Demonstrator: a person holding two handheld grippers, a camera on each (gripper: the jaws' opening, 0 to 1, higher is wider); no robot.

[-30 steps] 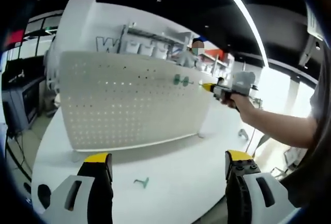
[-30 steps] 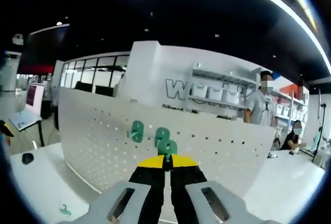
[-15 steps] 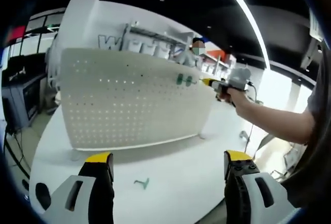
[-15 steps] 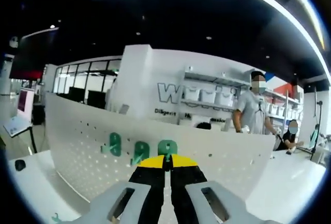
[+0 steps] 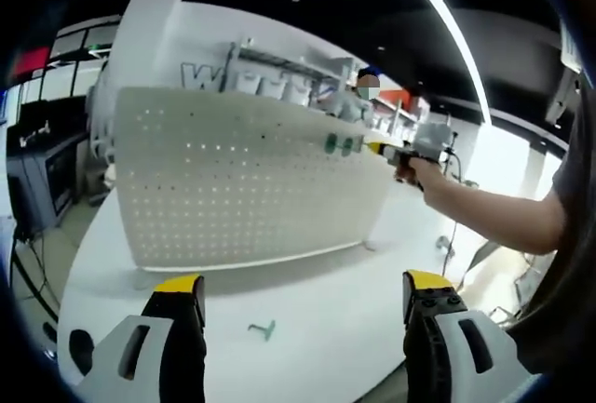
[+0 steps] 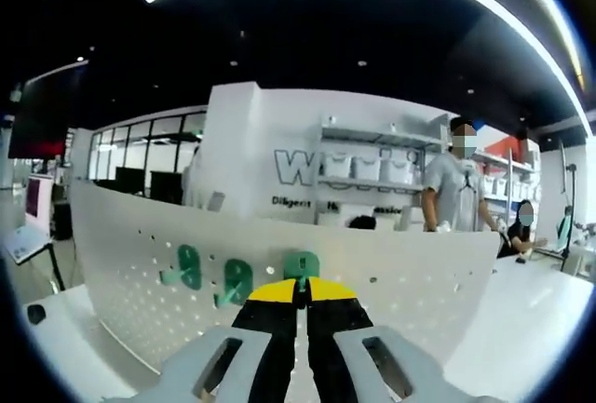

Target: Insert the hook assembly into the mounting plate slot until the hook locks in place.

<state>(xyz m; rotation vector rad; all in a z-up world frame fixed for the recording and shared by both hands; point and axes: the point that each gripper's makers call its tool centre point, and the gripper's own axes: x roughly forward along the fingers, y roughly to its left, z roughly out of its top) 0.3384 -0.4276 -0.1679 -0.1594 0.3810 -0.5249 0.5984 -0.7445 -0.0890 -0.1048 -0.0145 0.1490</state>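
A: White surface (image 5: 307,305), showroom shelves behind. Where's the hook rel. to the jaws?

B: Right gripper (image 6: 300,293): jaws clenched on the green hook (image 6: 301,264), sticking straight fwd from the tips, touching or just off the pegboard plate (image 6: 391,282), can't tell which. Its axis runs along the jaws, into the board face.

A: Others already up?

B: Two green hooks (image 6: 209,273) on the board just left of it.

A: Left gripper (image 5: 298,305)?

B: Jaws released, holding nothing, well back. Spare hook (image 5: 263,329) lies on the surface between them. Right hand's far nearer; I'd judge a straight push fwd.
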